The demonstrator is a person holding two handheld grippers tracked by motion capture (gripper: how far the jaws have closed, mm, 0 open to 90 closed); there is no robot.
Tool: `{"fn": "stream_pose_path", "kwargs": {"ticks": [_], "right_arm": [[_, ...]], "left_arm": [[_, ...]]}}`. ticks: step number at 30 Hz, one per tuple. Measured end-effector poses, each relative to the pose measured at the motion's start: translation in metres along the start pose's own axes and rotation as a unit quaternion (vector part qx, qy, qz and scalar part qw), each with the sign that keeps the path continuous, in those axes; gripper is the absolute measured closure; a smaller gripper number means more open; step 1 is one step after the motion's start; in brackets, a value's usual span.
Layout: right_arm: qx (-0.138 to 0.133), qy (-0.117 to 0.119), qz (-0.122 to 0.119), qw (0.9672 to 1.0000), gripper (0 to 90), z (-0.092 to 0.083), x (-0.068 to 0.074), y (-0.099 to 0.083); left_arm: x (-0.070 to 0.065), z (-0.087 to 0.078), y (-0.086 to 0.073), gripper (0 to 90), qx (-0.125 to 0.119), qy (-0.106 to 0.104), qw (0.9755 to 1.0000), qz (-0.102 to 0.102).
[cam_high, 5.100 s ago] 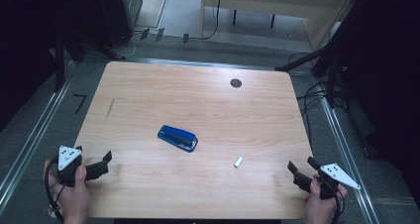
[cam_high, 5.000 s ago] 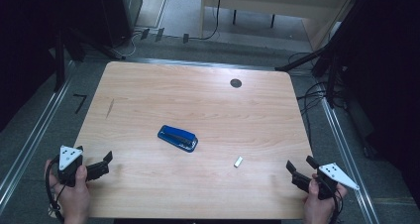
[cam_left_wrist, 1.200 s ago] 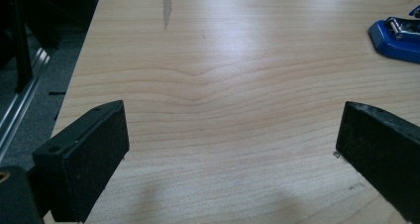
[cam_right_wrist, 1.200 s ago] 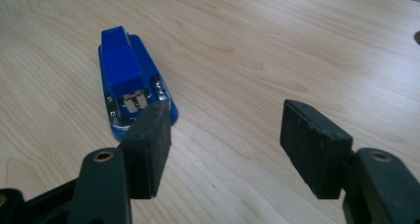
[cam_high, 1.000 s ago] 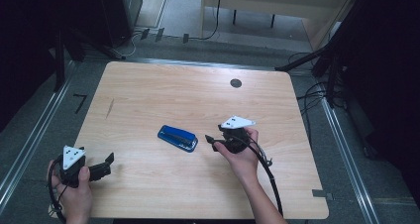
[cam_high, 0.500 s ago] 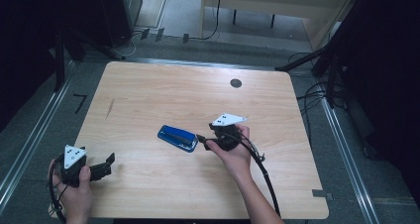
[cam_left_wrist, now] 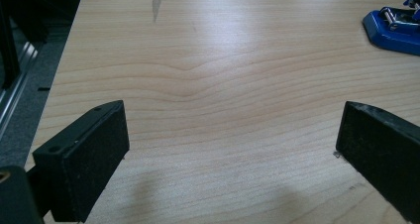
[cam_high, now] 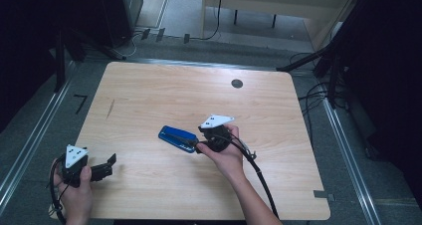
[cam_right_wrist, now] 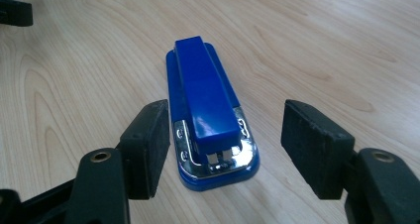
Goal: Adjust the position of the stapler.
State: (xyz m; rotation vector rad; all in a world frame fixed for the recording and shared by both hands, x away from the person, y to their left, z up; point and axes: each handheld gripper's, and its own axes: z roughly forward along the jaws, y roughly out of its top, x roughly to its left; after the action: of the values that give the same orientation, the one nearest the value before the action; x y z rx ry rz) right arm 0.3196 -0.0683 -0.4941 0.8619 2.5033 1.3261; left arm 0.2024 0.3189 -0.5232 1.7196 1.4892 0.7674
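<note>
A: Where's the blue stapler (cam_high: 177, 138) sitting right now?

B: I've got it lying flat near the middle of the tabletop (cam_high: 149, 95), its hinged metal end pointing toward my right tool (cam_right_wrist: 225, 152). In the right gripper view that end sits between the two black jaws, with a gap on either side, wider on one than the other, so the pads aren't pressing on it.

A: So the right tool is released?

B: Yes, it's spread, straddling the stapler's end, nothing gripped. From the high view I see my right hand (cam_high: 224, 153) just beside the stapler.

A: And the left?

B: My left tool (cam_left_wrist: 233, 154) is well apart, low over the near left corner. Its jaws stand wide over bare wood, gripping nothing. The stapler shows far off at the upper right of the left gripper view.
</note>
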Motion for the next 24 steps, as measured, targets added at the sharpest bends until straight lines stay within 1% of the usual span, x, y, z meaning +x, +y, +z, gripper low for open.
{"fn": "stream_pose_path", "kwargs": {"ticks": [2, 4, 6, 7, 8, 10, 11, 12, 13, 16, 17, 19, 20, 21, 24], "right_arm": [[0.004, 0.004, -0.001, 1.0, 38.2, 0.005, 0.001, 0.001], [0.007, 0.015, -0.001, 0.9999, 41.4, 0.011, 0.001, 0.001], [0.02, 0.021, -0.001, 0.9996, 43.5, 0.018, 0.002, 0.001], [0.025, 0.023, -0.007, 0.9994, 44.0, 0.022, 0.002, 0.001], [0.03, 0.023, -0.005, 0.9993, 44.9, 0.025, 0.003, 0.002], [0.032, 0.025, -0.009, 0.9991, 47.4, 0.029, 0.004, 0.003], [0.035, 0.019, -0.007, 0.9992, 47.2, 0.031, 0.004, 0.003], [0.034, 0.007, -0.011, 0.9993, 47.5, 0.033, 0.004, 0.003], [0.035, 0.003, -0.009, 0.9993, 48.2, 0.034, 0.003, 0.003], [0.034, 0.005, -0.011, 0.9993, 49.1, 0.037, 0.002, 0.004], [0.038, 0.004, -0.015, 0.9992, 50.0, 0.039, 0.001, 0.004], [0.047, 0.017, -0.024, 0.9985, 54.6, 0.044, 0.001, 0.005], [0.048, 0.021, -0.024, 0.9983, 55.9, 0.045, 0.001, 0.005], [0.049, 0.023, -0.028, 0.9981, 56.7, 0.047, 0.001, 0.006], [0.046, 0.028, -0.027, 0.9982, 57.9, 0.052, 0.001, 0.007]], "left_arm": [[0.0, 0.0, 0.0, 0.5, 0.0, -0.001, 1.0, -0.001], [0.001, 0.0, 0.0, 0.5, -0.001, -0.002, 1.0, -0.003], [0.001, 0.0, 0.0, 0.5, 0.0, -0.003, 1.0, -0.004], [0.001, 0.0, 0.0, 0.5, 0.0, -0.003, 1.0, -0.004], [0.001, 0.0, 0.0, 0.5, 0.0, -0.003, 1.0, -0.004], [0.001, 0.0, 0.0, 0.5, 0.0, -0.003, 1.0, -0.005], [0.001, 0.0, 0.0, 0.5, 0.001, -0.003, 1.0, -0.005], [0.001, 0.0, 0.0, 0.5, 0.001, -0.003, 1.0, -0.005], [0.001, 0.0, 0.0, 0.5, 0.001, -0.003, 1.0, -0.005], [0.001, 0.0, 0.0, 0.5, 0.002, -0.003, 1.0, -0.005], [0.001, 0.0, 0.0, 0.5, 0.002, -0.003, 1.0, -0.005], [0.001, 0.0, 0.0, 0.5, 0.003, -0.003, 1.0, -0.004], [0.001, 0.0, 0.0, 0.5, 0.003, -0.003, 1.0, -0.004], [0.001, 0.0, 0.0, 0.5, 0.003, -0.003, 1.0, -0.004], [0.001, 0.0, 0.0, 0.5, 0.003, -0.003, 1.0, -0.004]]}}
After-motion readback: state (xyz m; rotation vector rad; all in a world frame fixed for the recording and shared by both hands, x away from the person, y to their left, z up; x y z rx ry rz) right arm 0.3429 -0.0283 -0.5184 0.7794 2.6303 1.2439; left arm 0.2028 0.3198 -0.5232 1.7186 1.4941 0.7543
